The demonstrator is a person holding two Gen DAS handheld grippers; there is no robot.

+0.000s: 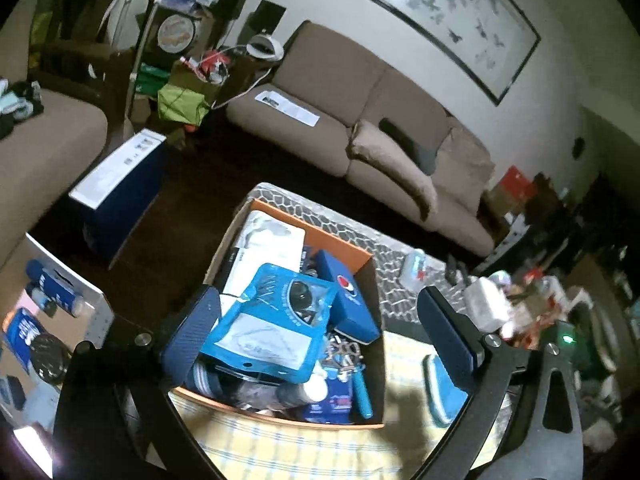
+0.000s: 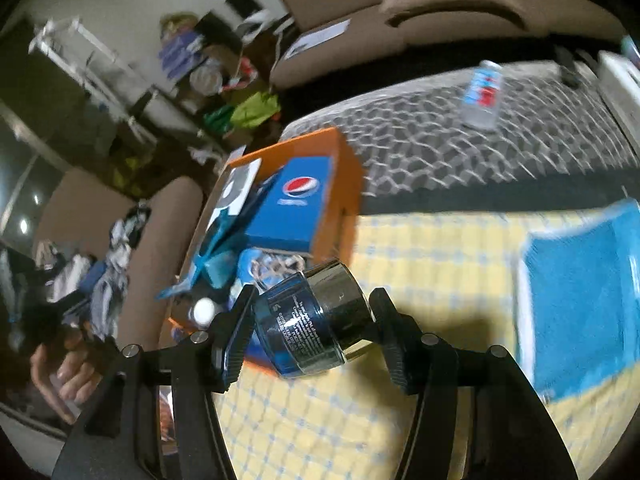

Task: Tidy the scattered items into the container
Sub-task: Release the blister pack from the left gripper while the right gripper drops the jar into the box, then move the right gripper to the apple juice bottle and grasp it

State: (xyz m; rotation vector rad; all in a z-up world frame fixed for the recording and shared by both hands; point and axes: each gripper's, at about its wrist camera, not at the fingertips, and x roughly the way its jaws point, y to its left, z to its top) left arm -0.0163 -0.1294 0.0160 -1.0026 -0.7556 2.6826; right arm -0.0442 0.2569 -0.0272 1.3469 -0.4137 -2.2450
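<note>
An orange cardboard box (image 1: 340, 246) sits on the table, piled with items: a blue packet (image 1: 272, 320) on top, a blue Pepsi box (image 1: 348, 296) and a white pack (image 1: 268, 244). My left gripper (image 1: 320, 336) hovers over the box, jaws wide open, holding nothing. My right gripper (image 2: 312, 324) is shut on a dark blue jar with a gold lid (image 2: 320, 316), lying sideways between the fingers just right of the orange box (image 2: 344, 168). The Pepsi box (image 2: 296, 204) shows inside it. A blue folded cloth (image 2: 580, 300) lies on the yellow checked cover to the right.
A water bottle (image 2: 482, 92) lies on the grey patterned cover (image 2: 420, 148) behind the box. The blue cloth (image 1: 444, 392) sits right of the box. A brown sofa (image 1: 360, 120) stands beyond the table. A person's hand (image 2: 60, 368) shows at the lower left.
</note>
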